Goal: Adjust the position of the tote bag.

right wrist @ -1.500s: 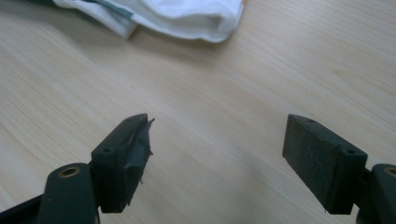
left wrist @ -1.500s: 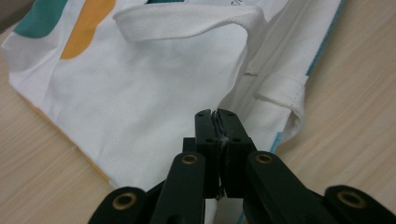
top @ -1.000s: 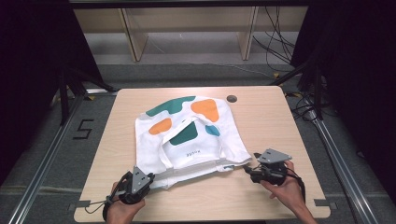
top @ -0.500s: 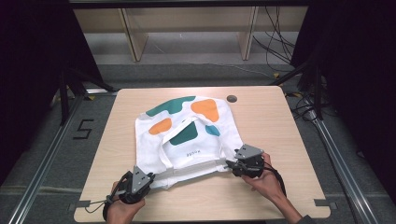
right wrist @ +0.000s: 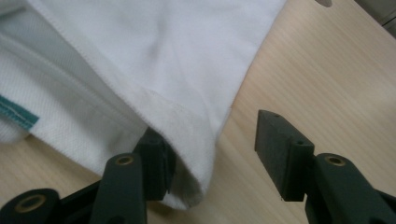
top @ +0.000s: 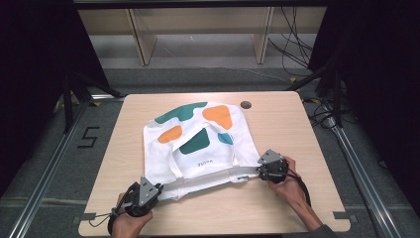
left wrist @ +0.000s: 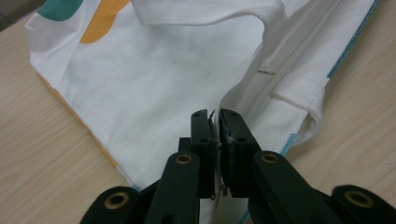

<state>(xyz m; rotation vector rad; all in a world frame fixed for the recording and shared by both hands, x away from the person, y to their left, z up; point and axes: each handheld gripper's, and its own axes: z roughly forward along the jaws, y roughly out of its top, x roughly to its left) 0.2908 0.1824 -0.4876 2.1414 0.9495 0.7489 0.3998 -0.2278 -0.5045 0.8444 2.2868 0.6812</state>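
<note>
We have the white tote bag [top: 198, 148] flat on the worktop [top: 277, 208], near edge toward us. Left claw [left wrist: 215, 122] is clenched on the bag's near-left corner. Right claw [right wrist: 219, 154] has just been closing, near-right corner between its jaws, not pinched yet. Next: finish that pinch, then lift or fold.

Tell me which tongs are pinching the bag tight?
The left tongs: they're clamped on the bag's white cloth. The right tongs are gaping, cloth loose between them.
</note>
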